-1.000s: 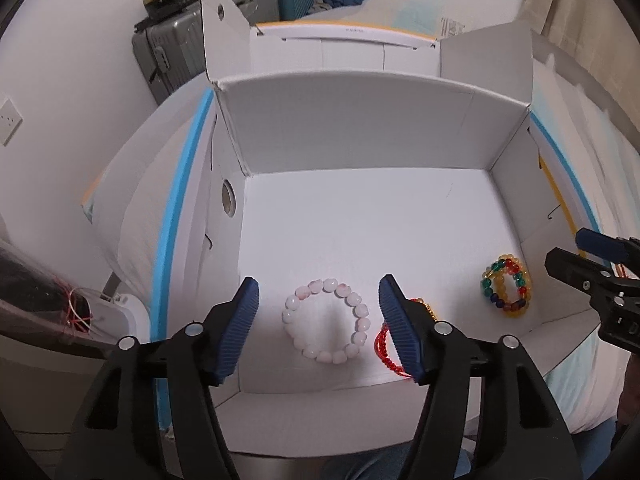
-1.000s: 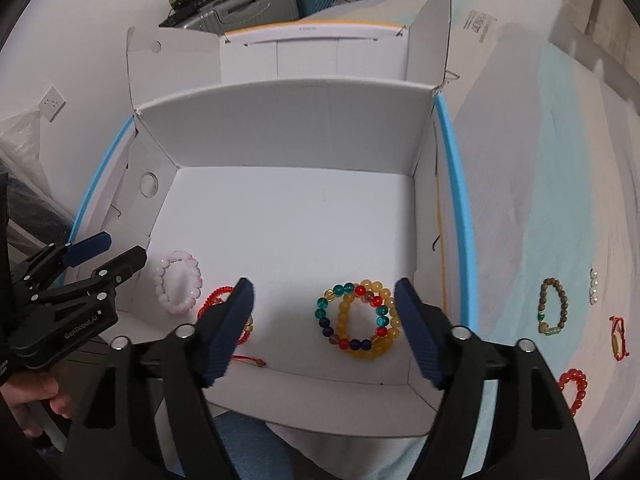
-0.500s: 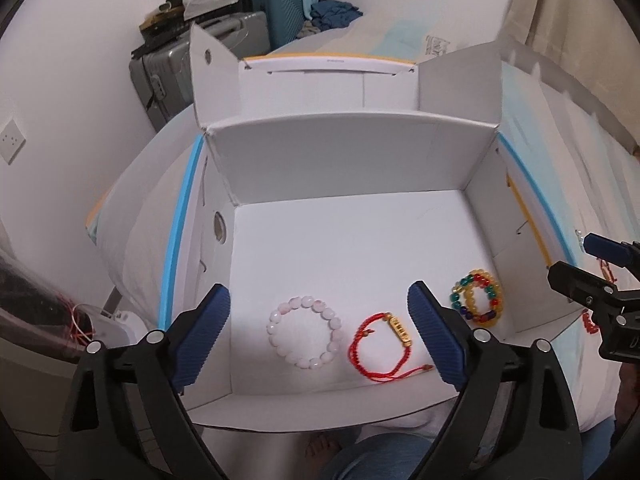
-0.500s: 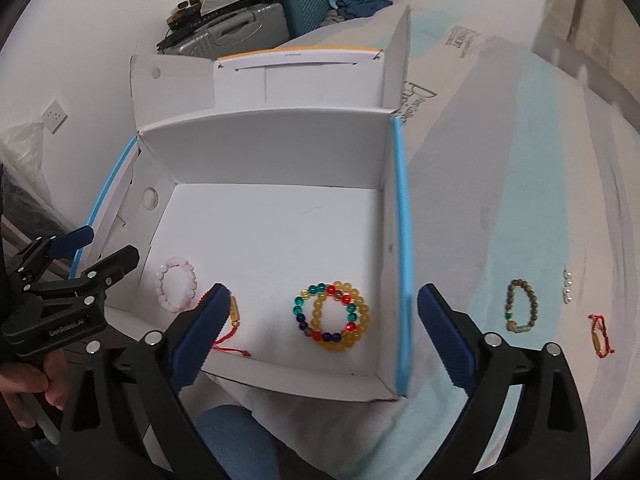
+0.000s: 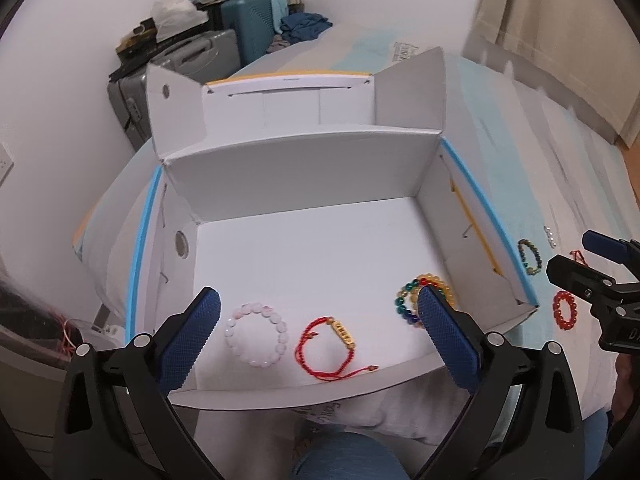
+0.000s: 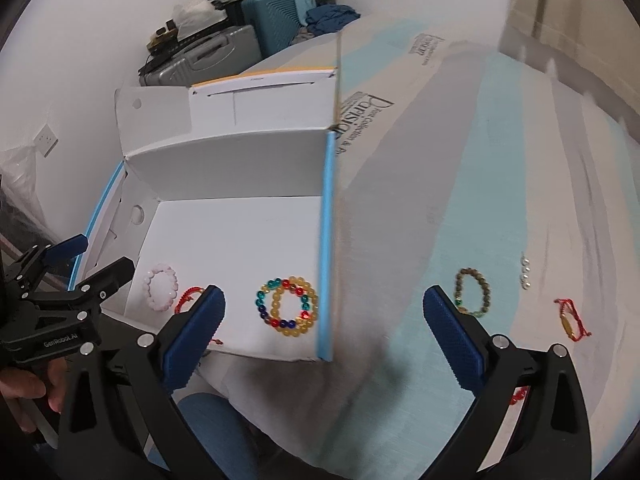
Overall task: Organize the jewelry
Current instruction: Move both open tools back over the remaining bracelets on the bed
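Observation:
A white cardboard box (image 5: 304,184) lies open on the bed. Inside lie a pink bead bracelet (image 5: 256,334), a red cord bracelet with a gold bar (image 5: 332,344) and a multicoloured and yellow bead bracelet (image 6: 287,306). On the bedspread to its right lie a brown bead bracelet (image 6: 473,291), small white pearls (image 6: 525,271), a red cord bracelet (image 6: 570,318) and a red bead bracelet (image 5: 565,309). My left gripper (image 5: 318,332) is open and empty above the box's near edge. My right gripper (image 6: 322,332) is open and empty over the box's right wall.
Suitcases (image 5: 192,60) and piled clothes stand at the wall behind the bed. The box's flaps (image 5: 412,88) stand upright at the back. A striped grey and pale blue bedspread (image 6: 500,168) extends right. A knee in jeans (image 5: 344,456) is at the near edge.
Both grippers have opened wide and pulled back from the box. The right gripper has swung right, bringing the bracelets on the bedspread into view.

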